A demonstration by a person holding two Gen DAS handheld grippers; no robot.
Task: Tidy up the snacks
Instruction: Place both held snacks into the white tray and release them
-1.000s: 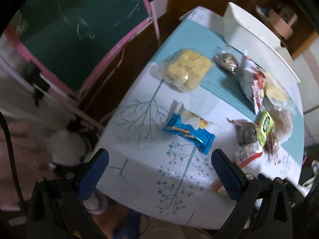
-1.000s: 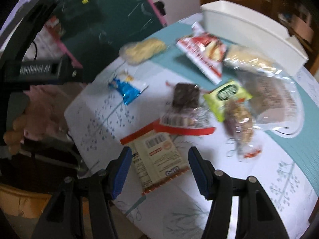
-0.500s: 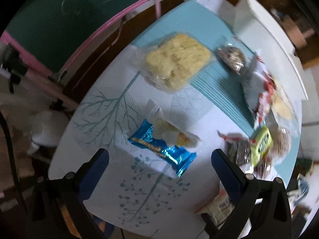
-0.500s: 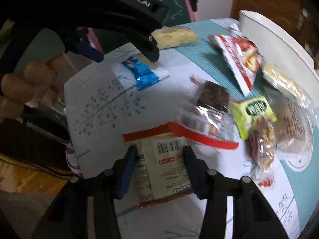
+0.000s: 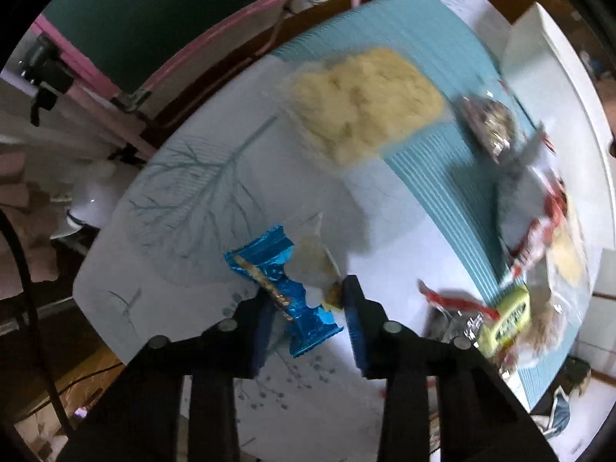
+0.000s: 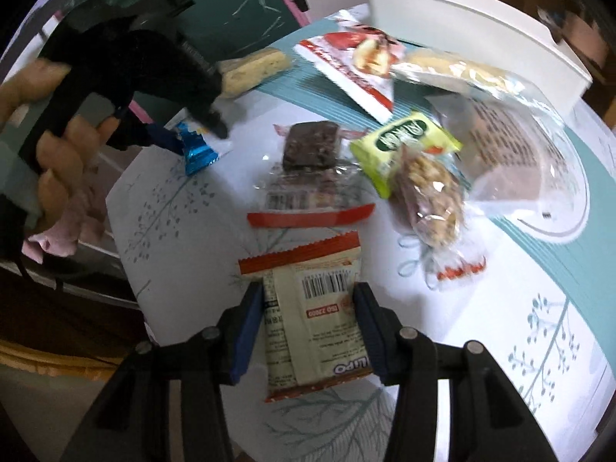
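Both tools close in at once, the left tool [image 5: 304, 300] pinching a blue-wrapped snack [image 5: 285, 288] and the right tool [image 6: 308, 304] a cream packet [image 6: 312, 315], while every other snack lies loose on the table [image 6: 539, 331] beside an apparently unfilled white bin [image 6: 462, 27].

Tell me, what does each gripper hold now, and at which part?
Left gripper: blue wrapper, across its middle. Right gripper: cream packet, by its two long sides.
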